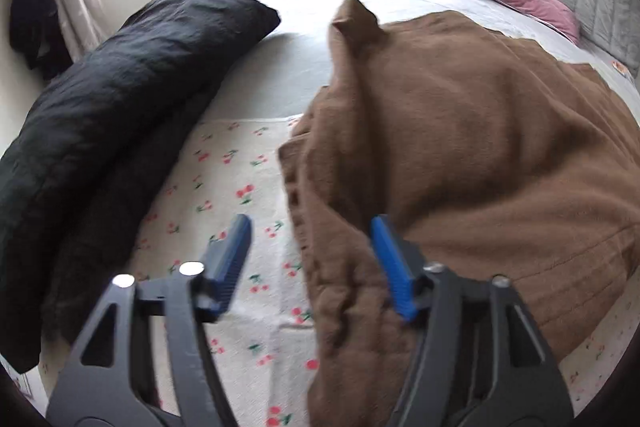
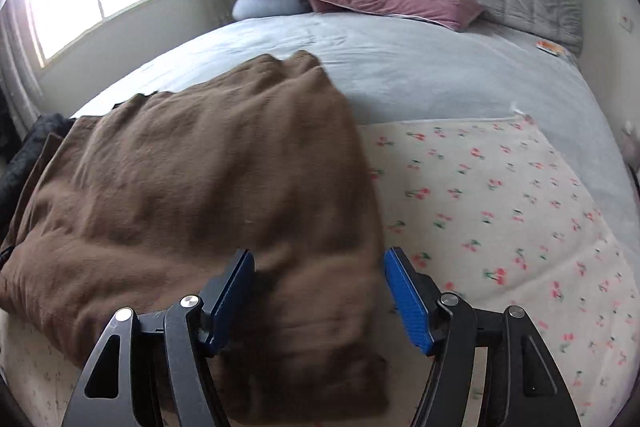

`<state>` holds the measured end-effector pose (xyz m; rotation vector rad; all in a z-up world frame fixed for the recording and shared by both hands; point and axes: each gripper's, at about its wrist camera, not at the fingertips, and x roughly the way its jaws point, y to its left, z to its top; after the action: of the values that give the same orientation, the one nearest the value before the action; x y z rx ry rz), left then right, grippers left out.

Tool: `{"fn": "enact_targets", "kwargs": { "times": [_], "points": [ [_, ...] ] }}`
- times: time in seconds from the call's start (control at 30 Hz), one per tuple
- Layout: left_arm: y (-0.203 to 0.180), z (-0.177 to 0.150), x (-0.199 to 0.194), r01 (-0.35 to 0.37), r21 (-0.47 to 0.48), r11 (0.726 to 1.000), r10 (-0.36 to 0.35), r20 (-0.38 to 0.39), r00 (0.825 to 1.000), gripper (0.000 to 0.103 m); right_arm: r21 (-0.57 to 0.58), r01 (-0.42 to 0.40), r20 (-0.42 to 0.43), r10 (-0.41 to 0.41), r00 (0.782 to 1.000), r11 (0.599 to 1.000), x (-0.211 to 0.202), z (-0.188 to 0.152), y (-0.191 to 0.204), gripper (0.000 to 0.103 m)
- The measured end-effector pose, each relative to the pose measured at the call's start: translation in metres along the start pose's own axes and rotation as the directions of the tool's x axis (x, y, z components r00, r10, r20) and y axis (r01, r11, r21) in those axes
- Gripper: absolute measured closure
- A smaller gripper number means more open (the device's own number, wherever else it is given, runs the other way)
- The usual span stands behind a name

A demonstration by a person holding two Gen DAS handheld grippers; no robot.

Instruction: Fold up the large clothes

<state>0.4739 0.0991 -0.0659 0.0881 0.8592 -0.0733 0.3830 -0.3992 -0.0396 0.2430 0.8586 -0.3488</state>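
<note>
Taking the brown fleece garment point(image 1: 460, 155) as the landmark: a long black quilted bundle point(image 1: 120, 107) is lying well to its left, and the garment itself is resting, partly folded, on the cherry-print white cover point(image 2: 500, 195) of the bed. The left gripper point(image 1: 310, 259) is hovering over the garment's left hem with jaws apart, pinching nothing. The right gripper point(image 2: 318, 291) is straddling its right edge, also spread and empty. Each should probably be closing on a matching corner before lifting evenly, keeping the fold square.
</note>
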Motion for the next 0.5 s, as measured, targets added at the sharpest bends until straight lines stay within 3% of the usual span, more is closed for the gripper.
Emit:
{"fn": "enact_targets", "kwargs": {
  "times": [0.07,0.13,0.27,0.37,0.5],
  "points": [
    [0.007,0.004,-0.014,0.028,-0.056,0.998,-0.029,-0.005,1.0,0.033,0.051,-0.026,0.003,0.026,1.0,0.998,-0.016,0.0,-0.011,0.033],
    [-0.007,0.007,-0.03,0.043,-0.036,0.998,-0.042,0.03,0.999,0.033,0.034,-0.03,0.027,0.029,0.999,0.999,-0.032,0.0,-0.002,0.033],
    [-0.054,0.006,-0.049,0.192,0.012,0.981,-0.192,0.089,0.977,0.032,-0.055,-0.067,0.024,0.068,0.997,0.996,-0.039,-0.001,0.045,0.033],
    [-0.083,0.015,-0.033,0.255,0.061,0.965,-0.258,0.062,0.964,0.032,-0.091,-0.088,-0.004,0.088,0.996,0.992,-0.028,-0.003,0.073,0.033],
    [-0.103,0.059,0.016,0.29,0.113,0.95,-0.292,0.004,0.956,0.032,-0.099,-0.113,-0.009,0.113,0.994,0.989,-0.022,-0.011,0.09,0.033]
  ]
}}
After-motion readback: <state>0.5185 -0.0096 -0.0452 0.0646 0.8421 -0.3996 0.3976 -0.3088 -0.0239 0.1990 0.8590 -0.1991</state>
